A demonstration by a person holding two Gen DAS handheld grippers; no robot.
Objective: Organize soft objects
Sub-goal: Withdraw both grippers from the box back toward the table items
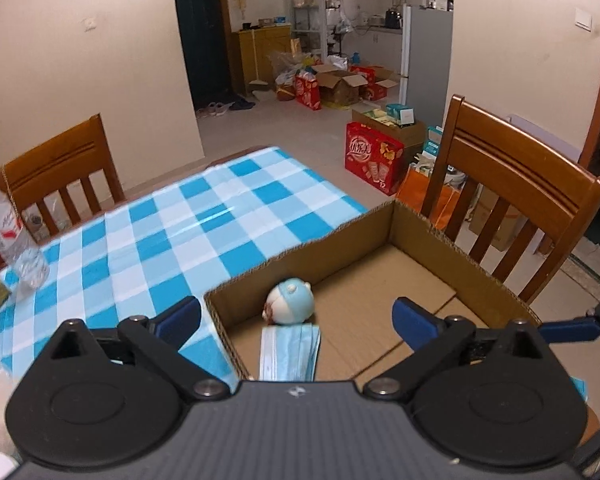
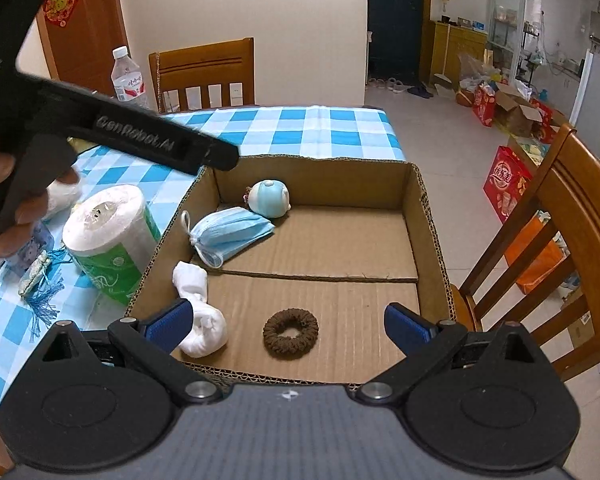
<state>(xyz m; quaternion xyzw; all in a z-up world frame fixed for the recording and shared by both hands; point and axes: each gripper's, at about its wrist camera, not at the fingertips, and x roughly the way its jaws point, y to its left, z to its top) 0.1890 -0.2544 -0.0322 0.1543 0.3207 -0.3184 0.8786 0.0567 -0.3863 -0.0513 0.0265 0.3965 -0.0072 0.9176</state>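
So both grippers, left gripper [image 1: 296, 316] and right gripper [image 2: 288, 322], hung wide open over the shallow brown cardboard box [image 2: 432, 240] (nothing gripped), which held a folded blue face mask [image 2: 230, 232], round blue-white plush toy [image 2: 269, 199], knotted white sock [image 2: 199, 316] and brown scrunchie [image 2: 291, 332].

Showing matte black linkage arms, silver pivot screws, blue pads on each hand-held gripper [image 2: 288, 322]. Wearing white "GenRobot.AI" lettering on the left hand-held gripper [image 1: 296, 316].

We're looking at cream walls, a pale tiled floor [image 2: 440, 136], wooden chairs [image 1: 512, 184] flanking the checkered table [image 1: 204, 216], dark door [image 1: 200, 32] far back.
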